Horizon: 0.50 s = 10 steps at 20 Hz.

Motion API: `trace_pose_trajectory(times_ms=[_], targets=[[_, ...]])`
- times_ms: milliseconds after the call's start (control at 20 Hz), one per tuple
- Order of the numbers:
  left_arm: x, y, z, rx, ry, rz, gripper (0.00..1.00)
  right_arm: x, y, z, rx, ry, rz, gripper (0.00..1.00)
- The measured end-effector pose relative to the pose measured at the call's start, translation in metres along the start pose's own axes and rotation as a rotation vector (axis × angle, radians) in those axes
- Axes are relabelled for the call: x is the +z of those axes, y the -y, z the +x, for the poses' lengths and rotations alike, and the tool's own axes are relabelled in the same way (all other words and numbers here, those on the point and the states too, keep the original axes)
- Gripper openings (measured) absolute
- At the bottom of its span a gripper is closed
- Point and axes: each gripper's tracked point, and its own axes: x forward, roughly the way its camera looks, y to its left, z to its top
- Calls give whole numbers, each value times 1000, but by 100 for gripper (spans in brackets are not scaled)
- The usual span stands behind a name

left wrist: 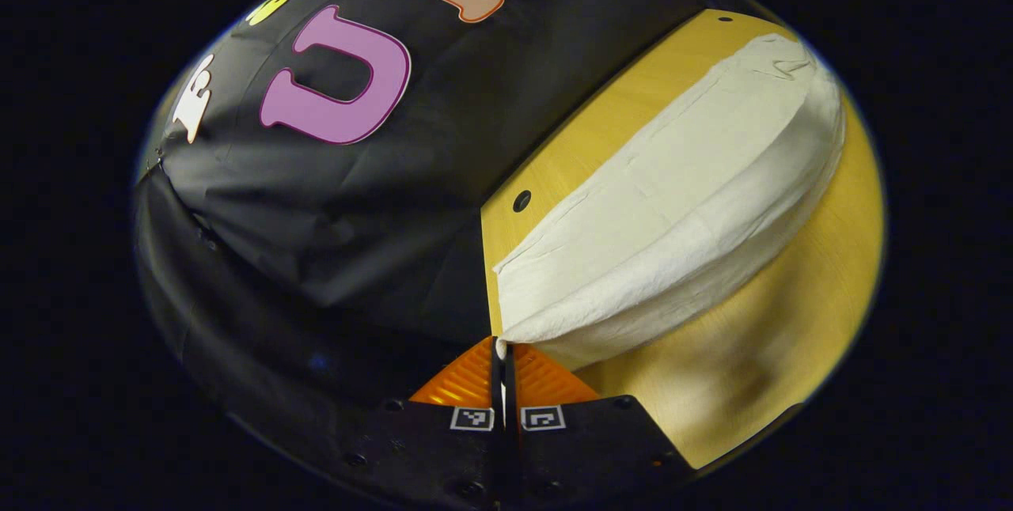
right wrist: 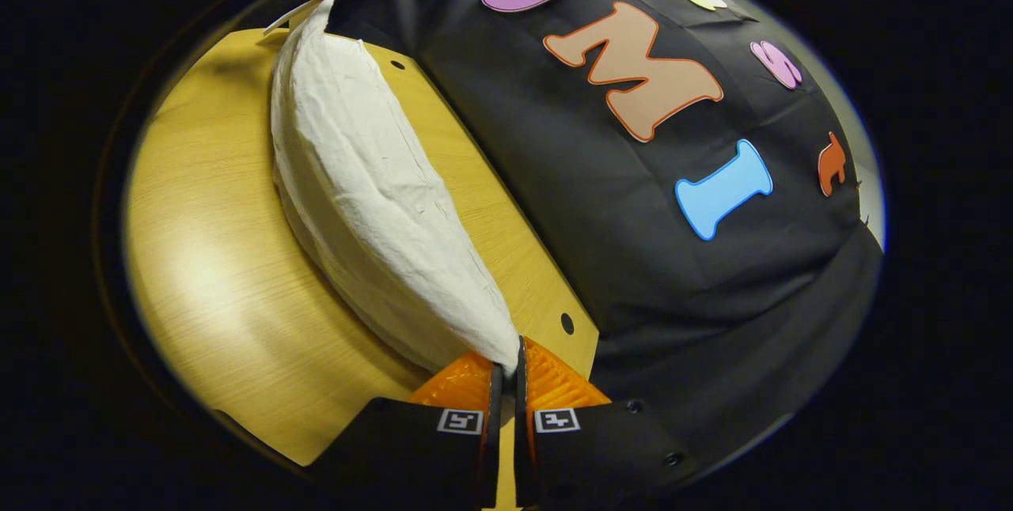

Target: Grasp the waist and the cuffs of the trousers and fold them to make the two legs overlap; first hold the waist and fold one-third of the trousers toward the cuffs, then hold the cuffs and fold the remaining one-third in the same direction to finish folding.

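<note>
- Left gripper (left wrist: 501, 353) first: in the left gripper view your fingers are pressed together on a thin edge of the white trousers (left wrist: 673, 202), right at the near corner of the cloth. Looks like a solid pinch to me.
- Same view, the trousers stretch away from that pinch along the back edge of the wooden table (left wrist: 760, 369), just beside the black booth wall (left wrist: 332, 202). They look doubled lengthwise already, one layer lying over another.
- Right gripper (right wrist: 504, 365) in the right gripper view: same deal, fingers closed on the other end of the trousers (right wrist: 372, 187), cloth running off toward the far corner of the table (right wrist: 214, 289).
- Can't tell which end is waist and which is cuffs, too bunched.
- My read on progress: legs seem overlapped, so you're probably finishing that step. Both third-folds look not yet done, since the cloth lies at full length between your grippers.
</note>
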Motion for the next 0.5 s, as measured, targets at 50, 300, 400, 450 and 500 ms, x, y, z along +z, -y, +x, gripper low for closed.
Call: trace_pose_trajectory(times_ms=[50,300,400,450,500], targets=[[9,-4,8,2,17,1,0,4,3,5,-5,-8,1,12],[38,-18,49,-17,67,-21,0,25,21,35,-37,-48,-6,10],[44,-21,63,-33,70,-52,0,32,27,48,-53,-57,-12,10],[46,-23,72,-34,65,-65,0,35,29,56,-59,-63,-24,9],[49,-26,80,-30,60,-70,0,40,30,64,-63,-64,-41,10]])
